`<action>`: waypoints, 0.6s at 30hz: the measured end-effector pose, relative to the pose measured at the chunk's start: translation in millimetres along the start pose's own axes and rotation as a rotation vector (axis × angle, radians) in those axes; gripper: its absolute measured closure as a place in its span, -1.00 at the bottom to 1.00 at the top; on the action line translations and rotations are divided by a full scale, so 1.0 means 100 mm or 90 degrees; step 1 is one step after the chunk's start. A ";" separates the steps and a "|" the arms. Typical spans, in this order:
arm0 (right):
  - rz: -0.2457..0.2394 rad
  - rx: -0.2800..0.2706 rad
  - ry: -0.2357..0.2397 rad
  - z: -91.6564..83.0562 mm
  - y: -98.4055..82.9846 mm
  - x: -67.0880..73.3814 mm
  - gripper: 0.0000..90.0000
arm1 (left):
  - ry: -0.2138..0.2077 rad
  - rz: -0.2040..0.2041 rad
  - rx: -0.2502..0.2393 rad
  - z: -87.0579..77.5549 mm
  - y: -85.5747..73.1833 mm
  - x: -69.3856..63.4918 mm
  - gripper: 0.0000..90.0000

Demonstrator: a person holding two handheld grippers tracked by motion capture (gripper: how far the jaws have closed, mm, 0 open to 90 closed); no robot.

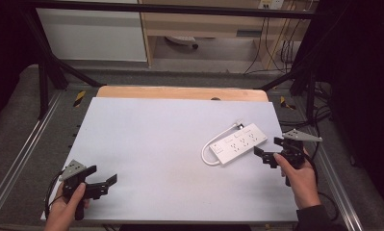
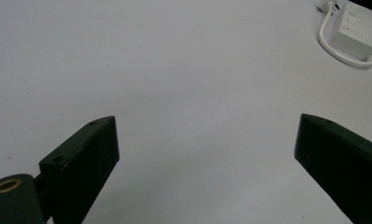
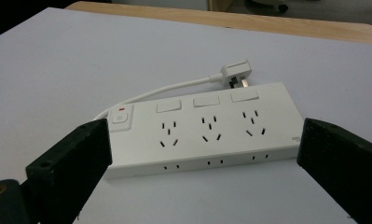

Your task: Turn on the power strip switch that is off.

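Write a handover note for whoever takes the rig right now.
Left gripper: open, holds nothing, at the near left of the table.
Right gripper: open, holds nothing, right beside the power strip, jaws wider than it.
Power strip: flat on the table's right side, cord looped behind it, plug lying loose, not plugged in.
Done: nothing gripped yet.
Left: likely close the right gripper on the strip; left is free to help.
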State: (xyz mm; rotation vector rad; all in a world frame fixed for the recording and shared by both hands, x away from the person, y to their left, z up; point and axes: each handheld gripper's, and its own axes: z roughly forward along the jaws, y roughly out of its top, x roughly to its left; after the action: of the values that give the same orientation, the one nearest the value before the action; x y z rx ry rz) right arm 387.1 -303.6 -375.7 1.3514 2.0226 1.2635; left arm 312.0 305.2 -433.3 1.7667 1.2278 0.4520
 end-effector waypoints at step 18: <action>-0.017 0.016 0.001 0.21 0.15 0.05 -0.92 | -0.005 0.018 0.000 0.00 0.00 -0.02 -0.86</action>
State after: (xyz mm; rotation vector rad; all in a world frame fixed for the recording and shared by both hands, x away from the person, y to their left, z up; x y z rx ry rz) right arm 407.9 -288.1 -373.1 1.3316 2.0568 1.2317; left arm 310.6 303.2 -432.6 1.7861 1.1996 0.4608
